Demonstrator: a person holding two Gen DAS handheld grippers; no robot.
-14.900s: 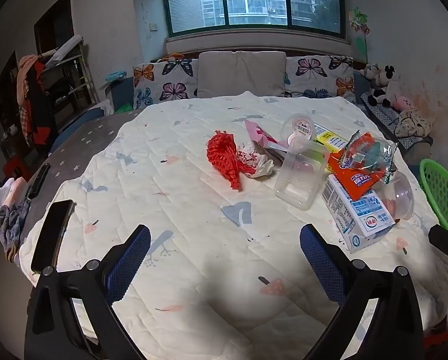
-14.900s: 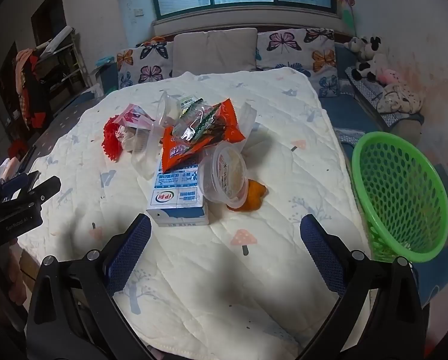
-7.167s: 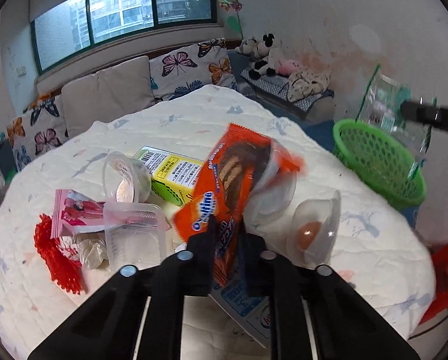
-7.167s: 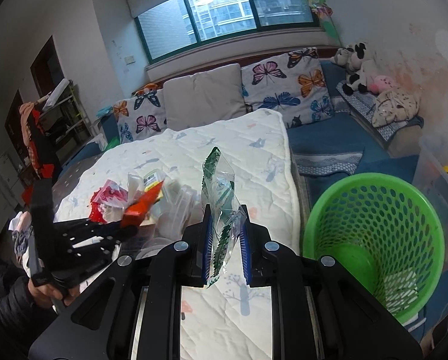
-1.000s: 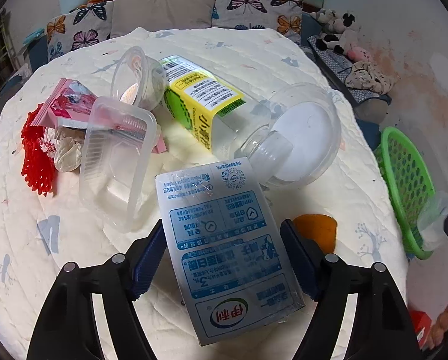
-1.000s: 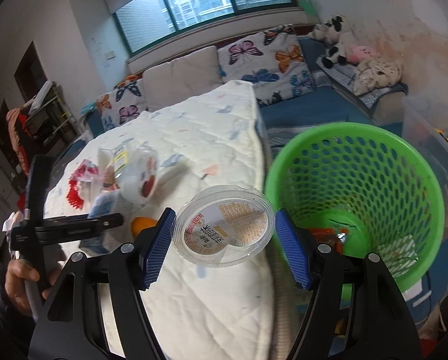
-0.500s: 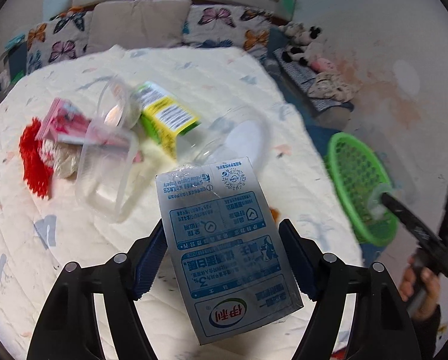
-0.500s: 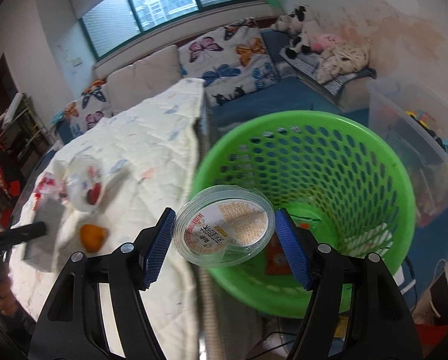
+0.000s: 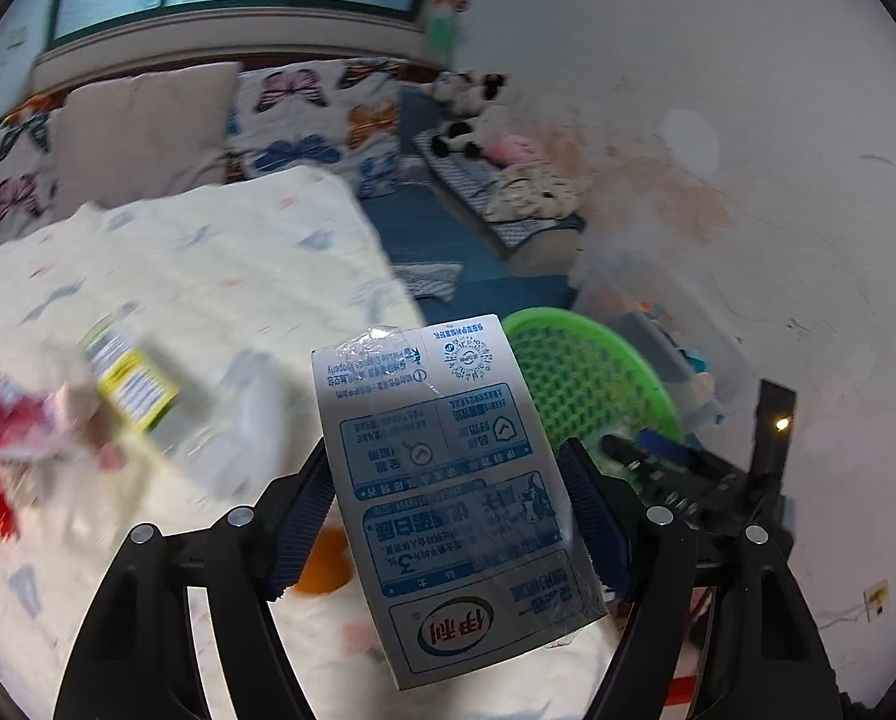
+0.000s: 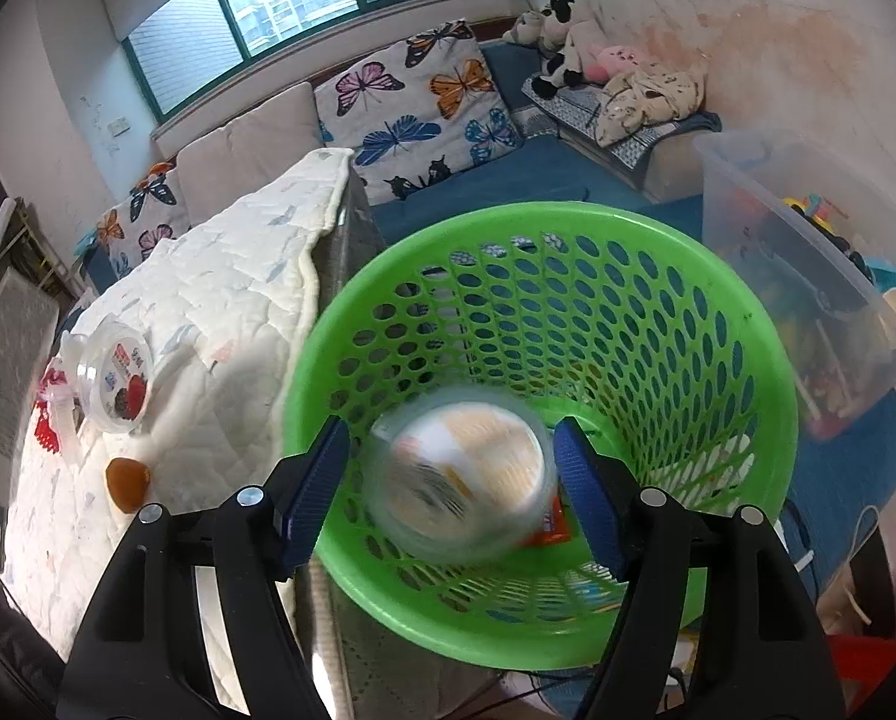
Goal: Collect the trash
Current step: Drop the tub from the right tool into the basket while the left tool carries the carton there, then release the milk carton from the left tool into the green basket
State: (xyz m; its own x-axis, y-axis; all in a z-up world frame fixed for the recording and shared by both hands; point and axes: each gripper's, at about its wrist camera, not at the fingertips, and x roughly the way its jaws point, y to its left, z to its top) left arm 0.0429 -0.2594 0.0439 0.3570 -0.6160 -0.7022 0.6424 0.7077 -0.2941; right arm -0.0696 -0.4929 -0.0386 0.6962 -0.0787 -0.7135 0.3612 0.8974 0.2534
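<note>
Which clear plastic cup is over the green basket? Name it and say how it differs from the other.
The blurred orange-labelled cup, dropping between the opening right gripper jaws above the green basket. The berry-labelled cup lies on the quilted table.

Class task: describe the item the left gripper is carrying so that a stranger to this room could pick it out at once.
Start at the quilted bed; the green basket stands beside it. Between them the left gripper holds a milk carton. Unlike the yellow box on the bed, it is grey-white with blue print and a red-green logo.
</note>
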